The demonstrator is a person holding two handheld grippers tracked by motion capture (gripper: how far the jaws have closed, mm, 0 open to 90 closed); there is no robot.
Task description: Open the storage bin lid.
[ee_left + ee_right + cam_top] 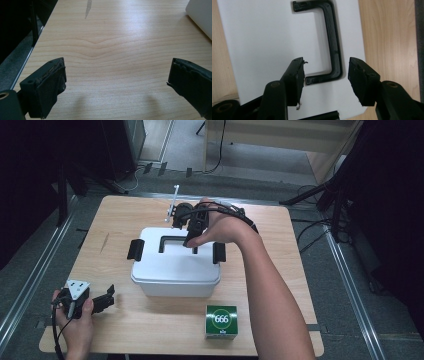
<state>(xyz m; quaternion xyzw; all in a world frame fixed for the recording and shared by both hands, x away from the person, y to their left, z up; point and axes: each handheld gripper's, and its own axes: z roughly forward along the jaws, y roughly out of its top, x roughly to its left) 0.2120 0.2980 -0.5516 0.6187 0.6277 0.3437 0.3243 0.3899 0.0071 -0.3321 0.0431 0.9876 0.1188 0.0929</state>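
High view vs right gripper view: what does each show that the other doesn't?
High view alone: green box near the table's front edge, left gripper resting apart at the left, black side latches on the white bin. Right gripper view alone: the jaws' pads straddling one end of the black handle, not touching. Both: bin, handle, right gripper, wooden table.

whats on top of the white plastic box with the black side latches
The white plastic storage box carries a closed white lid with a black folding handle lying flat in its recess. The right gripper hovers open over the handle's end. The closed lid hides whatever is inside.
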